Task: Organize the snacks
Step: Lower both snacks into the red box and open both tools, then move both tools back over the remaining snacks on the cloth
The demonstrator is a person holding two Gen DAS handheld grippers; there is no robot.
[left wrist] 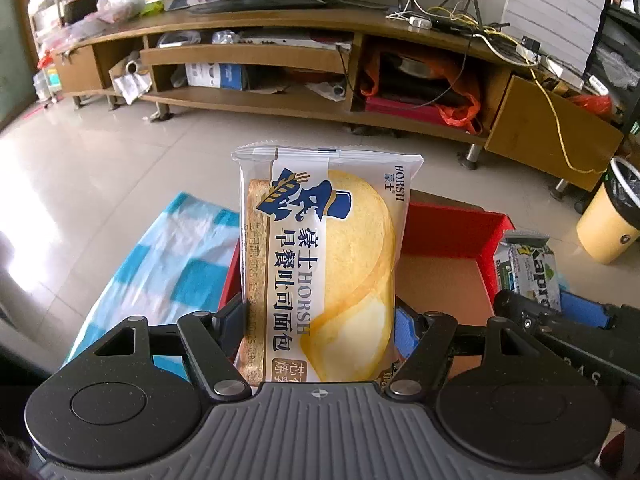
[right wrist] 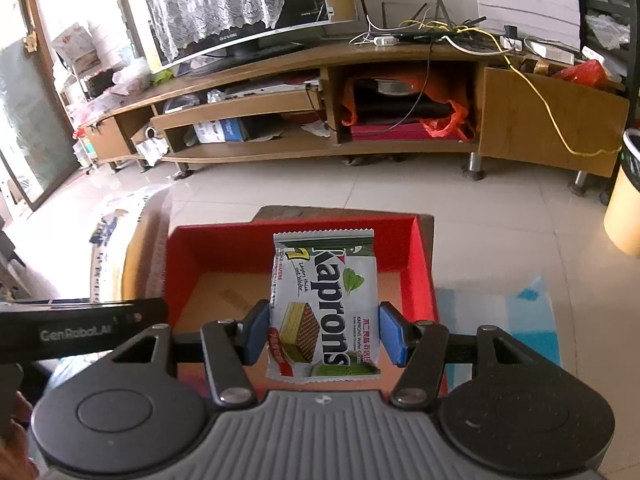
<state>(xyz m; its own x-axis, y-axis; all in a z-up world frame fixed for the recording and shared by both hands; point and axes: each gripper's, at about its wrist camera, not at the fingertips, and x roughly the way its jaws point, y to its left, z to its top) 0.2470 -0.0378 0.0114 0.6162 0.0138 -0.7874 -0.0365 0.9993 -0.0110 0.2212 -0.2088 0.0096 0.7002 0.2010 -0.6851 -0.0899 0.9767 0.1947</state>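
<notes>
Two snack packs are up over a red box (right wrist: 420,264). On the left, the left gripper (left wrist: 320,320) has its jaws clenched on a bread pack (left wrist: 320,264), held upright above the box's near left part. On the right, the right gripper (right wrist: 324,332) grasps a wafer pack (right wrist: 324,308) over the box's middle.
</notes>
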